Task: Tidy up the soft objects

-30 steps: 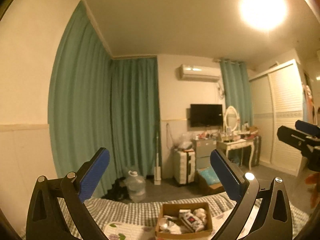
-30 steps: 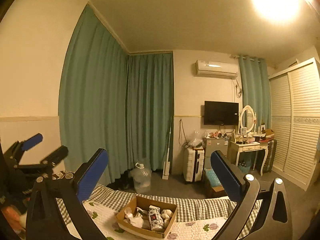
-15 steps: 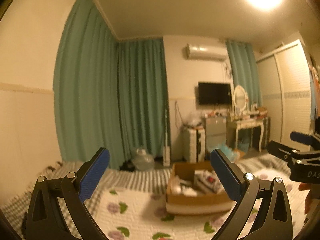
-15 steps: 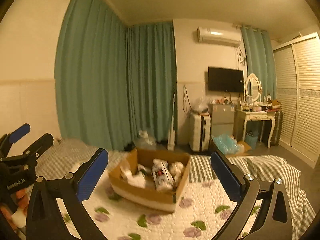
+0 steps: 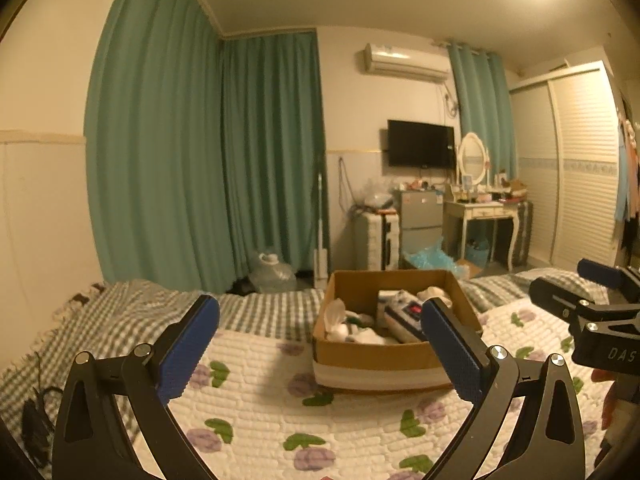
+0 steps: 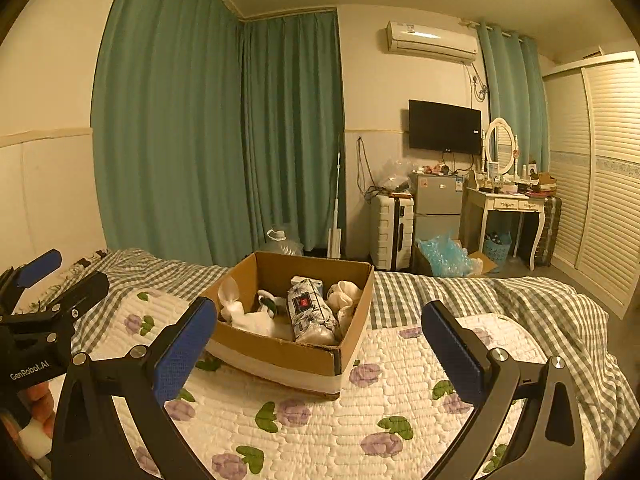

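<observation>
An open cardboard box (image 5: 380,354) (image 6: 280,350) sits on a bed with a white floral quilt (image 5: 260,412) (image 6: 392,380). Inside lie soft items: a white plush toy (image 6: 248,318), a wrapped tissue pack (image 6: 310,312) and cream balled cloth (image 6: 346,292). My left gripper (image 5: 320,344) is open and empty, held above the quilt, short of the box. My right gripper (image 6: 320,344) is open and empty, with the box just ahead between its fingers. Each gripper shows at the edge of the other's view.
A green checked blanket (image 6: 500,296) covers the far bed edge. Beyond the bed stand green curtains (image 6: 224,140), a water jug (image 5: 272,276), a white suitcase (image 6: 391,232), a small fridge (image 6: 438,204), a dressing table (image 6: 508,204) and louvred wardrobe doors (image 6: 608,184).
Both cameras have tilted down from the ceiling and moved closer to the bed. The box and quilt now fill the lower half of both views. Both grippers stay open.
</observation>
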The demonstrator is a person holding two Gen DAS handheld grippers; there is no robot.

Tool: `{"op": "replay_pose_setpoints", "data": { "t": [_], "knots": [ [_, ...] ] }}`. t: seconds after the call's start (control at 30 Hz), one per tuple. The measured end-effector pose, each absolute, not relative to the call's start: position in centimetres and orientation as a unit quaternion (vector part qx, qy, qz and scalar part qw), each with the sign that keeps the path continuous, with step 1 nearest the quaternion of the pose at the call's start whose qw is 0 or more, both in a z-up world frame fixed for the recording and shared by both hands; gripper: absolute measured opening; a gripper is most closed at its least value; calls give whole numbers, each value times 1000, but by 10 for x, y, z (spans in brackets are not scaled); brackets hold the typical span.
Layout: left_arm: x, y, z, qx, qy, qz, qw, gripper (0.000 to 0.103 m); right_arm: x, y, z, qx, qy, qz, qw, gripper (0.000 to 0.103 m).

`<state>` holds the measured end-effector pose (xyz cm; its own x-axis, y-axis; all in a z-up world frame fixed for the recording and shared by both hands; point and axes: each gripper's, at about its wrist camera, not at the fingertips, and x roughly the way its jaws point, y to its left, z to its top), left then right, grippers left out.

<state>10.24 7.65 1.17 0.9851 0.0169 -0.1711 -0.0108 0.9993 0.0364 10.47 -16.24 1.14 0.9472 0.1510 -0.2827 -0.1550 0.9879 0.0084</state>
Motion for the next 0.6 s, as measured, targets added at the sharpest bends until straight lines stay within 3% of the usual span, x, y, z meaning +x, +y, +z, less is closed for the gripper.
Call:
{"op": "replay_pose_setpoints", "data": {
  "t": [0.6],
  "knots": [
    [100,84,3,1,104,3,995,103,94,-150,12,-20,144,77,986,103]
  ]
}}
